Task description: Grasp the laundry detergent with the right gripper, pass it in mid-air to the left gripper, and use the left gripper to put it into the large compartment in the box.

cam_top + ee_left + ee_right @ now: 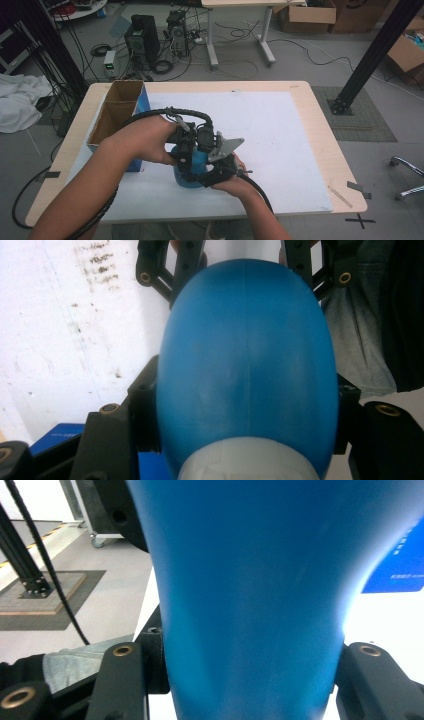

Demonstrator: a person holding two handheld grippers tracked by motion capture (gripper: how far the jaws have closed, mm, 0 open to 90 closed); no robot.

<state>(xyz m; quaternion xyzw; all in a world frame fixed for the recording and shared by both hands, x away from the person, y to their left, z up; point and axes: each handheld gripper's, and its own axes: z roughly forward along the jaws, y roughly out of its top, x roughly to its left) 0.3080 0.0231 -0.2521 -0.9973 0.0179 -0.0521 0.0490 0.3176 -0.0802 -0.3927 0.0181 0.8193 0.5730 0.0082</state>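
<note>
- Smooth blue plastic bottle w/ rounded body stands on white table mat, near front edge, just right of open cardboard box w/ blue side.
- Left gripper: jaws clamped on bottle's wide body, pale ribbed cap end nearest cam.
- Right gripper: jaws pinch the narrower waist from opposite side.
- Long axis roughly upright; both hands equally close, so next move probably a twist/pull apart.

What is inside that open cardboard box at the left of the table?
The cardboard box shows bare brown inner walls and a divider; nothing is visible inside. Its floor is hidden by the walls and the person's forearm.
</note>
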